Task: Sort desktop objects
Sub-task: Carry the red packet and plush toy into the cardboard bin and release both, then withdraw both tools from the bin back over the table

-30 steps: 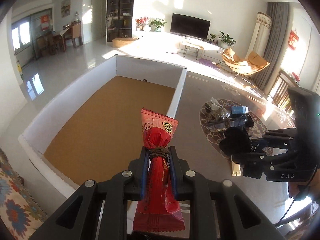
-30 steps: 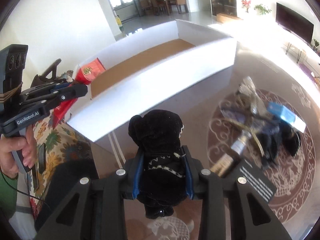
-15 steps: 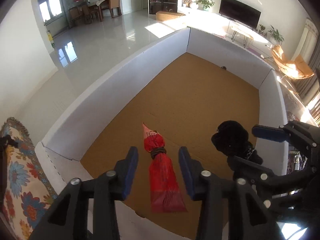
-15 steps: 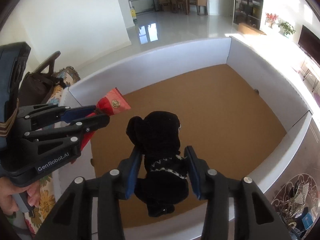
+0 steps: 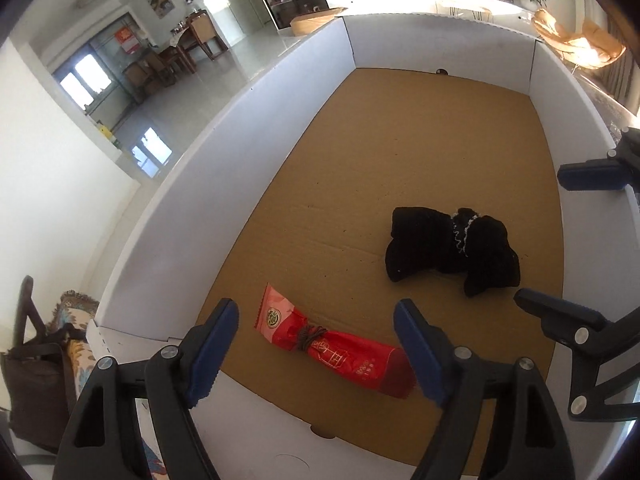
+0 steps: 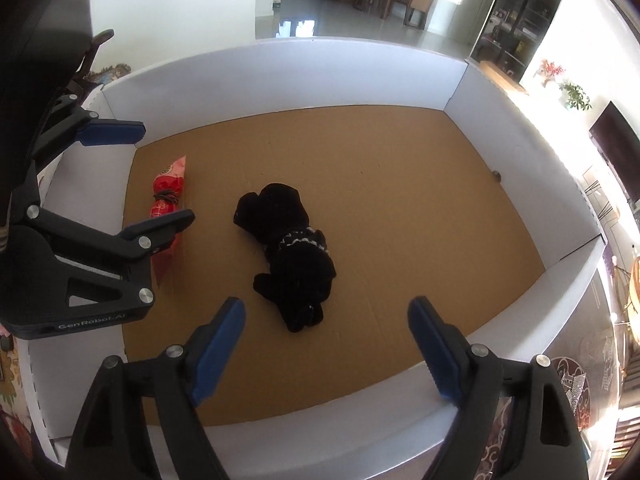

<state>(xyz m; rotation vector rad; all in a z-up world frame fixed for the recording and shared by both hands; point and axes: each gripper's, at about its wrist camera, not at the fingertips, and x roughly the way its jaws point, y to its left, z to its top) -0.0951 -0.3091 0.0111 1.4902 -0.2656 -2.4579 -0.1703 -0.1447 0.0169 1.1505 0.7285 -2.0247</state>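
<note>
Left tool [image 5: 316, 344]: at the bottom of the left wrist view, blue-padded jaws spread wide and opening; it grips nothing. The red packet lies on the box floor below the gap, touching neither pad.
Right tool [image 6: 326, 344]: at the bottom of the right wrist view, jaws wide apart and opening, holding nothing. The black plush toy lies beyond the fingertips, apart from both pads.
Red snack packet [image 5: 332, 350]: flat on the brown floor of the box, lower centre of the left wrist view, a dark band tied round its middle, a round emblem on its upper-left end. In the right wrist view it sits at centre left, close to the box's left wall, partly behind a finger of the left tool.
Black plush toy [image 6: 290, 246]: on its side on the box floor, centre of the right wrist view, a pale stitched band across its middle; near the packet but not touching it.
Cardboard box [image 6: 280, 76]: white walls, brown floor, filling most of both views.
Surface [image 6: 580, 392]: dark and patterned, showing at the lower right edge of the right wrist view, outside the box.
</note>
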